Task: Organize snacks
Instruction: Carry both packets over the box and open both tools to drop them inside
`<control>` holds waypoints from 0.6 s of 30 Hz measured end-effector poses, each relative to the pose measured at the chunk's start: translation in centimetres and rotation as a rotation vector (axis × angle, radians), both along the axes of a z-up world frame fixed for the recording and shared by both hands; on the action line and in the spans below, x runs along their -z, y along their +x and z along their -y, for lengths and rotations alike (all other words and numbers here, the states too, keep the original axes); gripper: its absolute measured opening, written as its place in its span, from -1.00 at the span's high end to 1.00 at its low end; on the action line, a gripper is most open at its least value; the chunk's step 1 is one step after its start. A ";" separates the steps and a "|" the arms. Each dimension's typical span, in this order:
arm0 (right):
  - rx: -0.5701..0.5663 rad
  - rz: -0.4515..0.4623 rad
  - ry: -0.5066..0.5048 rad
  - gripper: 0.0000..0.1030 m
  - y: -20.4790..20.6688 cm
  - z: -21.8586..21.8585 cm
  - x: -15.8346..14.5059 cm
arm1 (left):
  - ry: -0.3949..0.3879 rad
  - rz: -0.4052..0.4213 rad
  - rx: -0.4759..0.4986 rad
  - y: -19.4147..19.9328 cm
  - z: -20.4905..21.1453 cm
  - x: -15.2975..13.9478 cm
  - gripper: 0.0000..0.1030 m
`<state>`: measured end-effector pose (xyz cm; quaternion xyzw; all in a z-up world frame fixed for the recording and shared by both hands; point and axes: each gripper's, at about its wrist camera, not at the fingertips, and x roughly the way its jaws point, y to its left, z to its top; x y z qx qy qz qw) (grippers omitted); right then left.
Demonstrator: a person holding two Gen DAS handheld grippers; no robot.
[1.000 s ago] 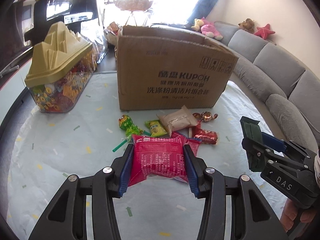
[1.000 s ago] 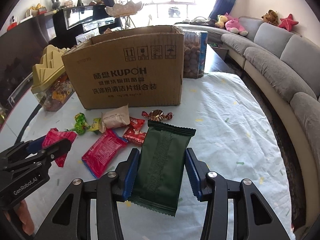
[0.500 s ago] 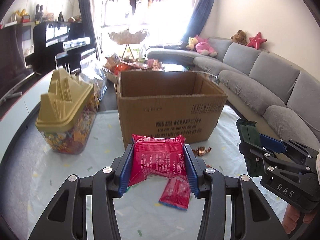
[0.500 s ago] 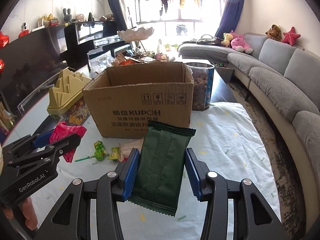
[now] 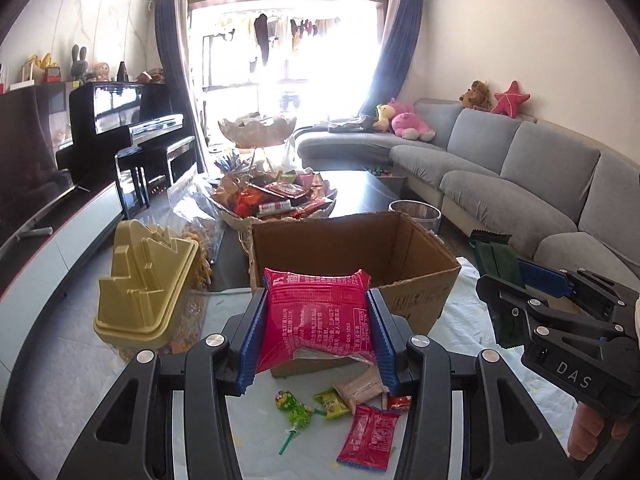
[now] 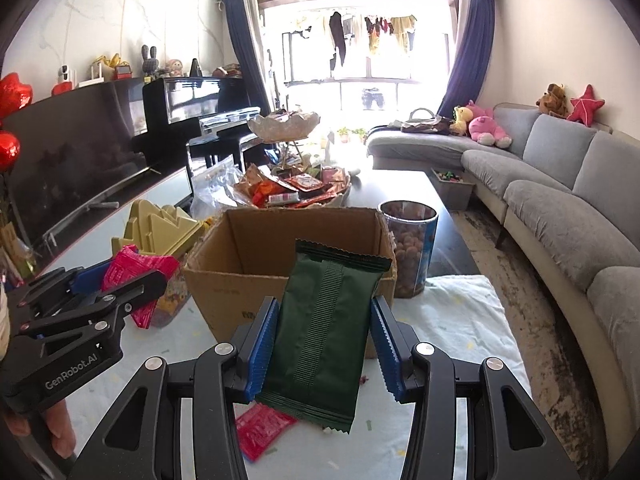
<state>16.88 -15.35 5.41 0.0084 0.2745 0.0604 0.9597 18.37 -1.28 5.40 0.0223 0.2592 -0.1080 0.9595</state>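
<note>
Holding: red snack packet (image 5: pixel 318 316) is clamped by left gripper (image 5: pixel 316 336) fingers, raised before the open cardboard box (image 5: pixel 416 256) | dark green packet (image 6: pixel 326 340) is clamped by right gripper (image 6: pixel 324 344), near the box | loose sweets (image 5: pixel 332 404) are left on the surface (image 5: pixel 460 432) below.

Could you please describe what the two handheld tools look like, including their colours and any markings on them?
Both are black plastic with blue ribbed pads and silver screw heads on the finger arms. The left tool reads "GenRobot.AI" in white along its side, seen from the right wrist view. The right tool reads "DAS" on its body. No cables or sleeves show.
</note>
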 end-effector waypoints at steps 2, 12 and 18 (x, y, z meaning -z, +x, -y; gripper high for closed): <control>-0.007 0.010 -0.005 0.08 0.7 -0.1 -0.5 | 0.003 0.001 0.000 0.7 -0.1 -0.4 0.08; -0.021 0.026 -0.024 0.08 4.3 -0.7 -1.8 | -0.002 -0.022 0.005 5.1 0.0 -1.1 0.08; -0.029 0.008 -0.028 0.08 7.3 -0.8 -1.7 | -0.007 -0.052 0.004 7.9 -0.2 -0.5 0.08</control>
